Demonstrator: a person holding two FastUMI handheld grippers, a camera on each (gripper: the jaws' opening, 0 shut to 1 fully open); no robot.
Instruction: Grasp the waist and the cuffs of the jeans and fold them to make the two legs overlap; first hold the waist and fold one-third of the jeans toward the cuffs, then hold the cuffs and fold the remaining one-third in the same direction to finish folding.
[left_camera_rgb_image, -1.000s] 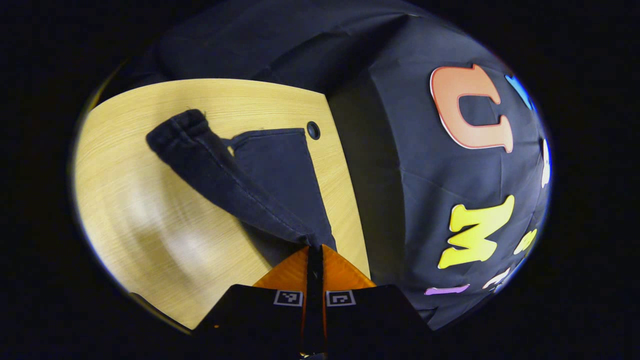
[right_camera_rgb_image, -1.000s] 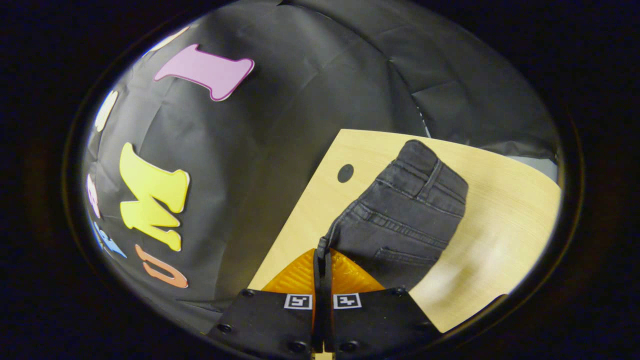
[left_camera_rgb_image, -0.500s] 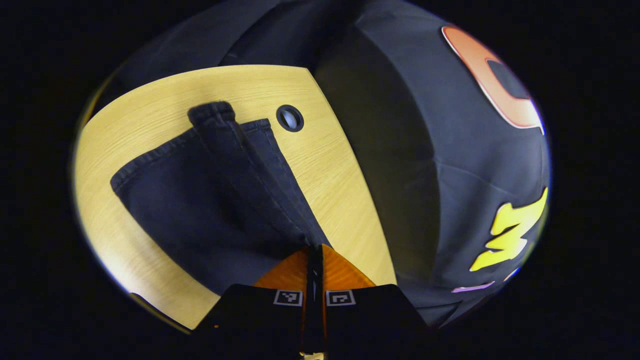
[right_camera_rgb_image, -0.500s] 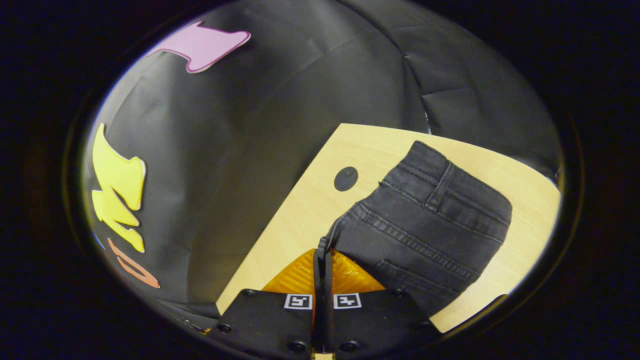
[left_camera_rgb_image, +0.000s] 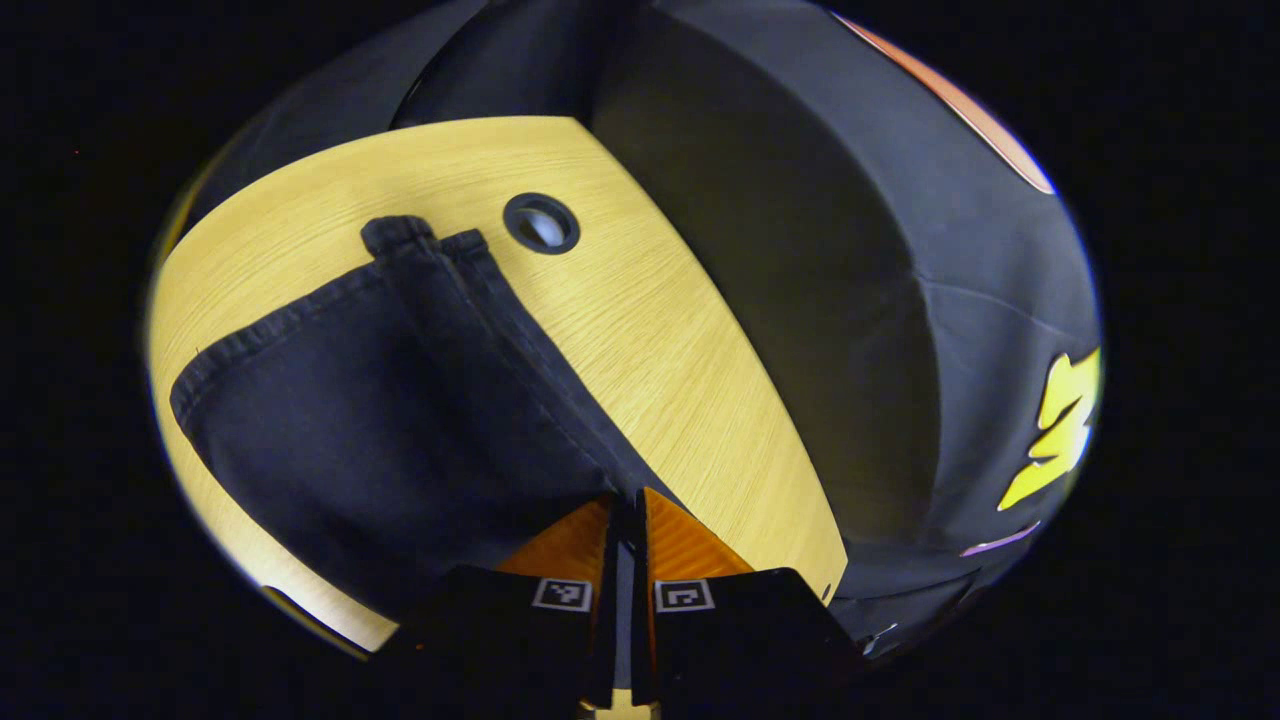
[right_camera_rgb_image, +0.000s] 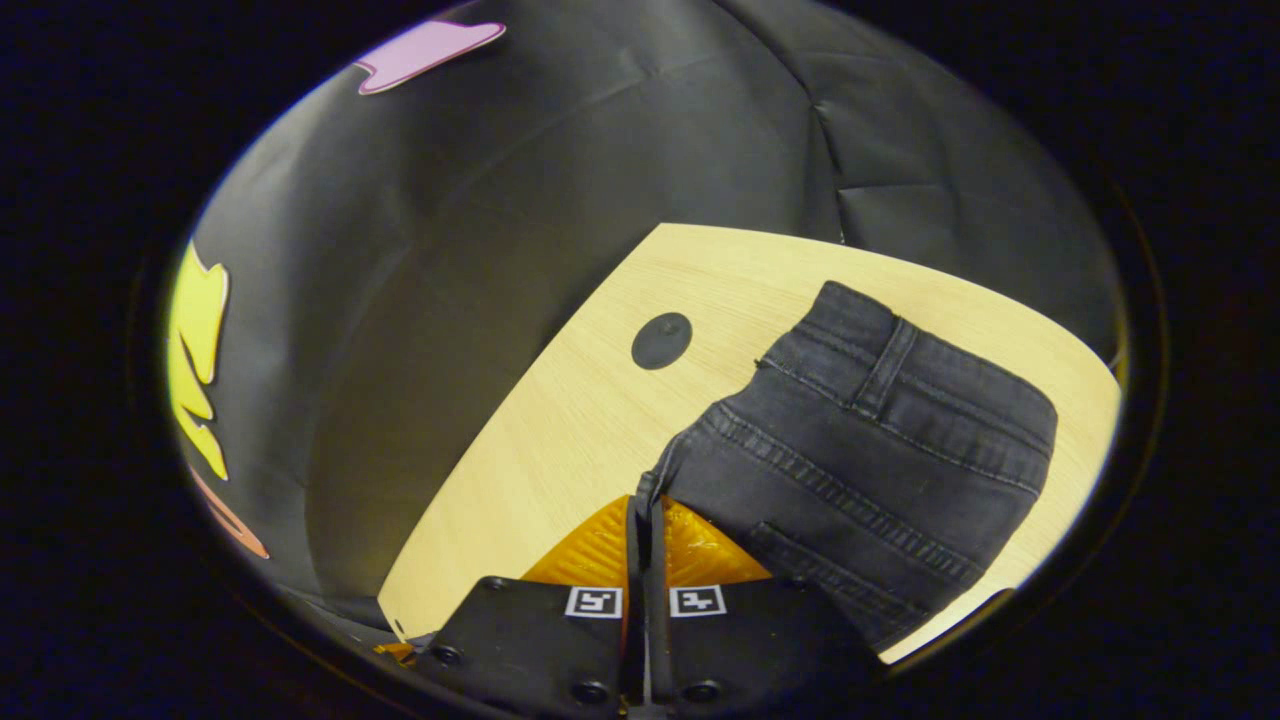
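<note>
In the left gripper view, the left gripper (left_camera_rgb_image: 628, 495) is seen closed on an edge of the jeans (left_camera_rgb_image: 380, 420), both fingers pinching the dark cloth at the tips. From there the cuff end is spread out over the table (left_camera_rgb_image: 650, 340); two cuffs can be counted, one broad and flat, the other narrow and lying along its right side. The near part of the fabric is hidden behind the gripper body, and the left edge is cut off by the rim.

In the right gripper view, the right gripper (right_camera_rgb_image: 645, 500) is likewise clamped on the jeans (right_camera_rgb_image: 870, 460), at a corner of what appears to be the waist. One belt loop (right_camera_rgb_image: 885, 370) can be made out. The lower hem is cut off.

Farther off, one round hole (right_camera_rgb_image: 661, 340) is set in the table (right_camera_rgb_image: 560, 430), beside the jeans but apart from them. The wall (right_camera_rgb_image: 560, 180) lies behind.
</note>
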